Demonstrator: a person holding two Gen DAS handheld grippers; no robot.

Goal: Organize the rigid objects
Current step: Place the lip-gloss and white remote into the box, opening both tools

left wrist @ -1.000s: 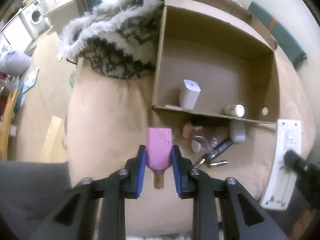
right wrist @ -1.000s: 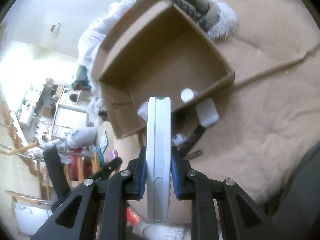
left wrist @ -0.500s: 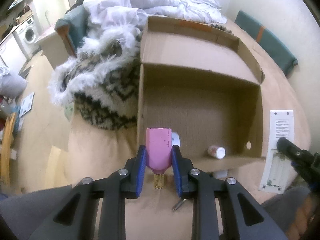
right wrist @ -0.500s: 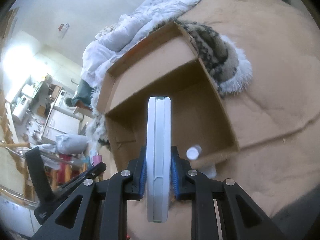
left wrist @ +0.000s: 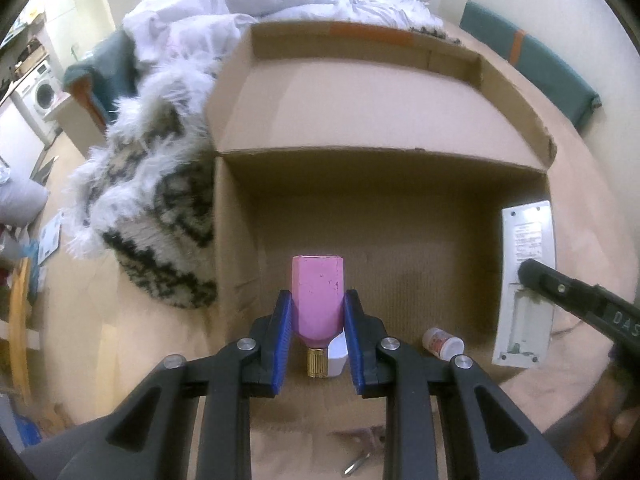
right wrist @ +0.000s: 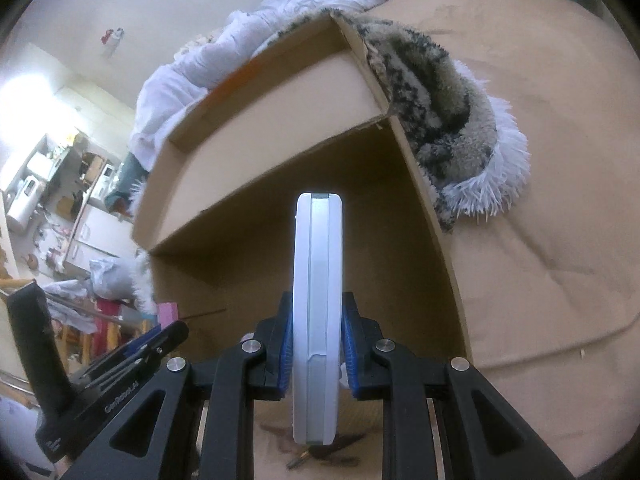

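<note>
The right tongs [left wrist: 524, 276] read "DAS", gripping a labelled white remote [left wrist: 526, 264].

Black left gripper [left wrist: 318, 320] frame, blue jaws, silver screws.

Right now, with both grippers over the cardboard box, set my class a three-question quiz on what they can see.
1. True or false: the left gripper is empty.
2. What does the right gripper hold?
A. a white remote
B. a spoon
C. a cup
3. Name one small thing lying in the cardboard box.

Key:
1. False; it is shut on a pink bottle with a gold cap.
2. A, the white remote, held on edge.
3. The small white pill bottle.
</note>
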